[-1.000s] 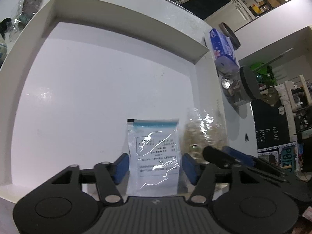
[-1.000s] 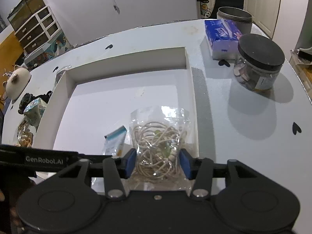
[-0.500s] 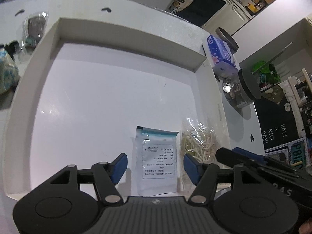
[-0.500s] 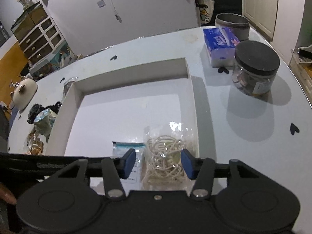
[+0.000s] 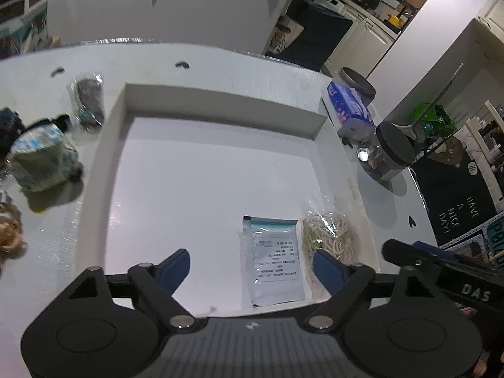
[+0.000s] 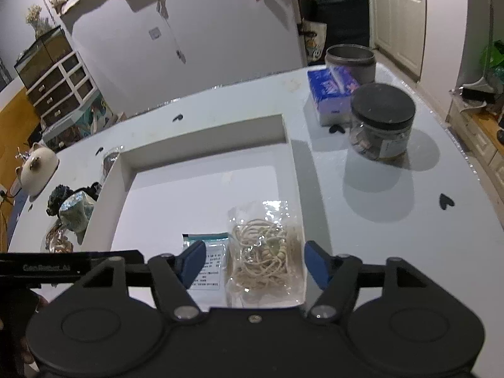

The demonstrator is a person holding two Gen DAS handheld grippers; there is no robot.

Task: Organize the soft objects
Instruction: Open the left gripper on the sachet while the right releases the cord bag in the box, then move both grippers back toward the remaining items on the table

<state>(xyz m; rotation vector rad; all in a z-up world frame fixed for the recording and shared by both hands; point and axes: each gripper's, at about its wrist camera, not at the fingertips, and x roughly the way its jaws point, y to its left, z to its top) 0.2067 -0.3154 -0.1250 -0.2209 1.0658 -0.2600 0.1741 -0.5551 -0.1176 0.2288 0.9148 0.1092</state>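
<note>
Both packets already sit in the white tray's point(image 5: 107, 170) near right corner. What's left, like the floral pouch point(image 5: 41, 160), lies on the desk left of it, nearest the left tool point(image 5: 252, 266). Left tool and right tool point(image 6: 253, 261) both spread, empty.

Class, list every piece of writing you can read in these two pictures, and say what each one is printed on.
"HAVE A NICE DAY!": black floor mat.
"DAS": dark bar of the other gripper.
"GenRobot.AI", blurred: black bar.
White pouch label: too small.
Tissue pack and jar label: blurred.
</note>
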